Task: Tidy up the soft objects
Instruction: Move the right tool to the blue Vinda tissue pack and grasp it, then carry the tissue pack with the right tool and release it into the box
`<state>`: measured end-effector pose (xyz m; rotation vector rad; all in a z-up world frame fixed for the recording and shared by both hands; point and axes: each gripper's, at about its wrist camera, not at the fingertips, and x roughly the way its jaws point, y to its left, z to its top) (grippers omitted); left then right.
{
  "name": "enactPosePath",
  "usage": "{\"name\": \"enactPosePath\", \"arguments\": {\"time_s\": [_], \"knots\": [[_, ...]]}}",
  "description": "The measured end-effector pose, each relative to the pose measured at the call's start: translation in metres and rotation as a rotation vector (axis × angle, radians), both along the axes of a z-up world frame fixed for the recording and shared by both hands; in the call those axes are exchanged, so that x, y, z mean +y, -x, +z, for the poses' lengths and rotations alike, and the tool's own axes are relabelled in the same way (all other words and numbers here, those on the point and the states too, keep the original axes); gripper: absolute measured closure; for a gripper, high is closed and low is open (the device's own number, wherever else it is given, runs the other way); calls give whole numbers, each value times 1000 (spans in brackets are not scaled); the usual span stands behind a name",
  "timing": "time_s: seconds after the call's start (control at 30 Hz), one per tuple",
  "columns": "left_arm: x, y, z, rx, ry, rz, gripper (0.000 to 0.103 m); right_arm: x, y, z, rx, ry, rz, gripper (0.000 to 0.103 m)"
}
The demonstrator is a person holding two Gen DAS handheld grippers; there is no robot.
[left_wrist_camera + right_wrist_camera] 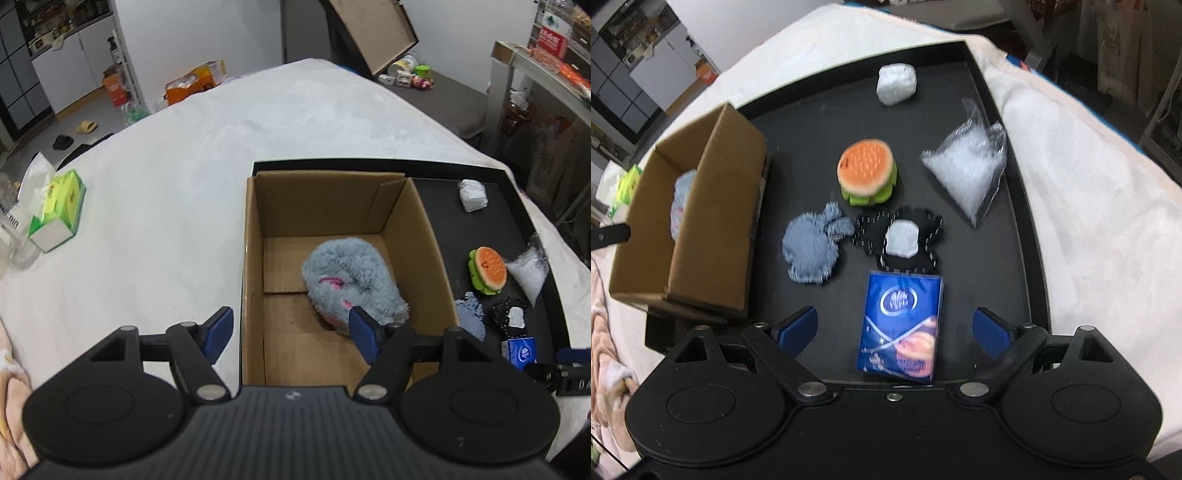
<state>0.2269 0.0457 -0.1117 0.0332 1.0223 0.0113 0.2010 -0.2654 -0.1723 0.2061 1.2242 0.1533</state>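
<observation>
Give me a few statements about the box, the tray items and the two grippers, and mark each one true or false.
1. The gray plush toy lies inside the cardboard box. True.
2. The burger toy is in the box. False: it sits on the black tray.
3. The right gripper is clamped on the blue packet. False: its pads stand apart from it.
4. The left gripper is empty. True.

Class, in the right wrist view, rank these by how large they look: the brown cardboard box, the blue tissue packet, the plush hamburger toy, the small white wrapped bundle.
1. Brown cardboard box
2. Blue tissue packet, though nearness to the camera enlarges it
3. Plush hamburger toy
4. Small white wrapped bundle, farthest away, so unsure
</observation>
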Motion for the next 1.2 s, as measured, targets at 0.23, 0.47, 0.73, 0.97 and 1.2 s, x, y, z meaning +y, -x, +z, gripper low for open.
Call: {"name": "enactPosePath", "arguments": {"time_s": [0.23, 0.47, 0.73, 0.97, 1.2], "knots": [[1, 4, -11, -5, 14, 17, 36, 15, 5, -16, 36, 31, 63, 13], [9, 10, -26, -6, 35, 27, 36, 15, 5, -27, 41, 68, 74, 50], [26, 13, -24, -24, 56, 76, 36, 7, 3, -6, -22, 31, 37, 51], [33, 19, -20, -53, 101, 66, 36, 19, -4, 25, -99, 10, 69, 51], [40, 25, -19, -70, 140, 70, 36, 44, -21, 47, -165, -18, 115, 51]]}}
